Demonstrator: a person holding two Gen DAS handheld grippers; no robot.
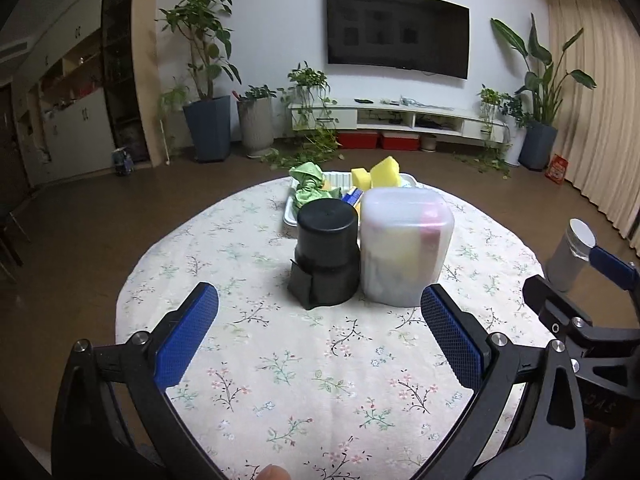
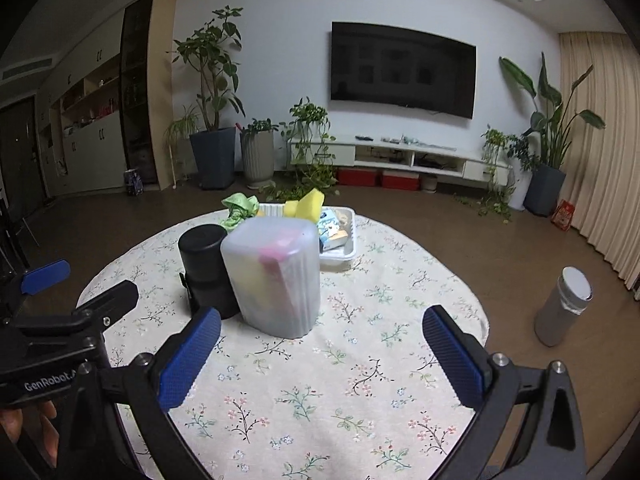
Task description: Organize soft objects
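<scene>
Left wrist view is showing the left hand-held gripper (image 1: 319, 312) hovering with its blue pads spread wide and holding nothing, above the round surface with the floral cloth (image 1: 280, 360). Right wrist view is showing the right hand-held gripper (image 2: 321, 332) likewise spread and empty, low over the same cloth.

Straight ahead, a translucent lidded plastic box (image 1: 406, 246) with yellow and pink soft pieces inside is standing upright, touching or just beside a black cylindrical container (image 1: 326, 250). Behind them a white ribbed plastic tray (image 2: 340, 254) is holding a crumpled green cloth (image 1: 308, 182), yellow sponge blocks (image 1: 378, 176) and small packets.

Risks, as I judge them: the tall box and black container are blocking the path to the tray, so a reaching arm could be tipping them over; squashy sponges may be slipping from a shallow pinch; the two grippers, sitting close together, could be colliding
</scene>
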